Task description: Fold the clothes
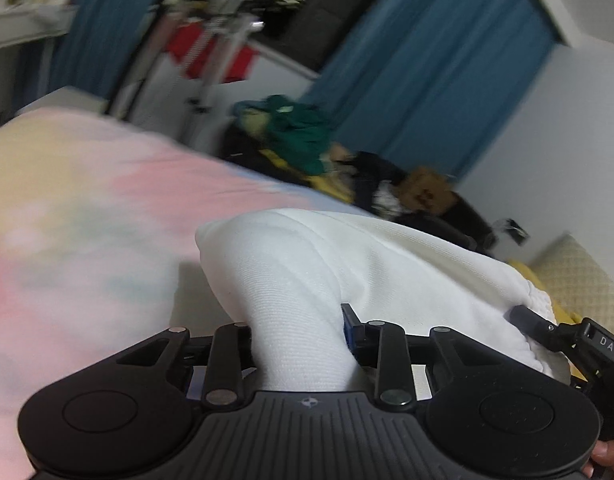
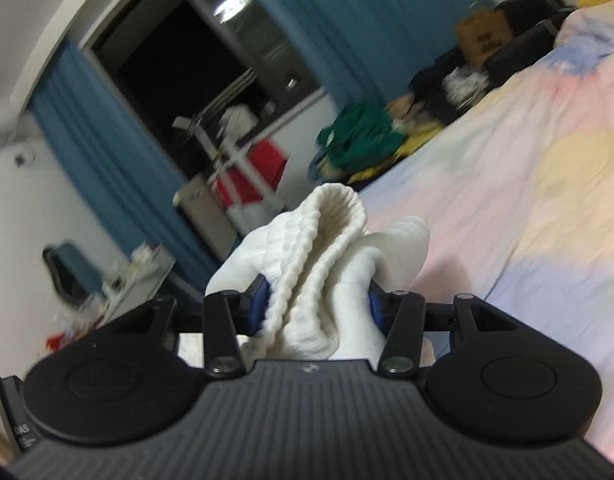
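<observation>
Left tongs (image 1: 303, 340) and right tongs (image 2: 319, 304), both clamped tight.

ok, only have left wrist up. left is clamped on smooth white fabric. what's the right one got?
Observer: The right gripper is shut on the ribbed cuff of the white garment, bunched between its blue pads.
Operator: is the cuff on the bed or lifted?
Observer: Lifted; it stands up above the fingers, with the pastel bedspread behind it.
Operator: anything on that side I can't see?
Observer: A cluttered white desk by the wall, left of the gripper.
</observation>
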`<act>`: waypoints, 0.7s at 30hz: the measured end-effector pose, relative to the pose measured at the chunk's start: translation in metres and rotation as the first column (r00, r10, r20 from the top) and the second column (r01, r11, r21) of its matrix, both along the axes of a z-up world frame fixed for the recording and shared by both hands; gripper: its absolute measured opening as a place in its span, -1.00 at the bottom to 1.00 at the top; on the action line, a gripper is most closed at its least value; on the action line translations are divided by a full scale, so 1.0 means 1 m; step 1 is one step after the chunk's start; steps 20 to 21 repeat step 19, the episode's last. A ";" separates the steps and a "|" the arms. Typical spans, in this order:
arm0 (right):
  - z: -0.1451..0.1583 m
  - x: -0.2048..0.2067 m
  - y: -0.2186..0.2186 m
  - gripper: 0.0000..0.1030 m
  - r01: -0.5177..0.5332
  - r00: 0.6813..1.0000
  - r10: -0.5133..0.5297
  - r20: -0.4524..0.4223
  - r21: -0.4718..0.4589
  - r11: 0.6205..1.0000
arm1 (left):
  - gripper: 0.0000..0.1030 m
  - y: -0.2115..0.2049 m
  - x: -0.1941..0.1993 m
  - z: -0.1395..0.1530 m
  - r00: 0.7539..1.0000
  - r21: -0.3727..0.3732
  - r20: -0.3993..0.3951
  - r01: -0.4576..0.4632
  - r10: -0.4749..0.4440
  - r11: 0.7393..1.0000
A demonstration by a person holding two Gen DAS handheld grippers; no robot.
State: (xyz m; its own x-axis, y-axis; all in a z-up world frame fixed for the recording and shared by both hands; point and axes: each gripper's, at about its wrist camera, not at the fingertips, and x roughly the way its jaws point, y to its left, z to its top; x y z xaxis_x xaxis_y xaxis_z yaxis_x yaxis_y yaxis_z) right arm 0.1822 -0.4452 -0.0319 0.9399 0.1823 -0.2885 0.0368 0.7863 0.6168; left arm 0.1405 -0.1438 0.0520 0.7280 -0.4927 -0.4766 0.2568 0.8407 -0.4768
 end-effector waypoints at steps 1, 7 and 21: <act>0.002 -0.001 -0.017 -0.01 0.024 1.000 -0.023 0.012 -0.004 1.000 | -0.37 -0.021 0.008 0.003 1.000 -0.008 0.009 0.024 -0.023 1.000; -0.006 0.001 -0.120 -0.02 0.194 0.979 -0.194 0.062 0.005 0.981 | -0.37 -0.154 0.066 0.003 0.986 -0.045 0.026 0.166 -0.165 0.985; -0.140 0.027 -0.204 -0.01 0.376 0.924 -0.369 -0.099 0.060 0.925 | -0.34 -0.304 0.131 -0.110 0.944 0.114 -0.040 0.330 -0.328 0.937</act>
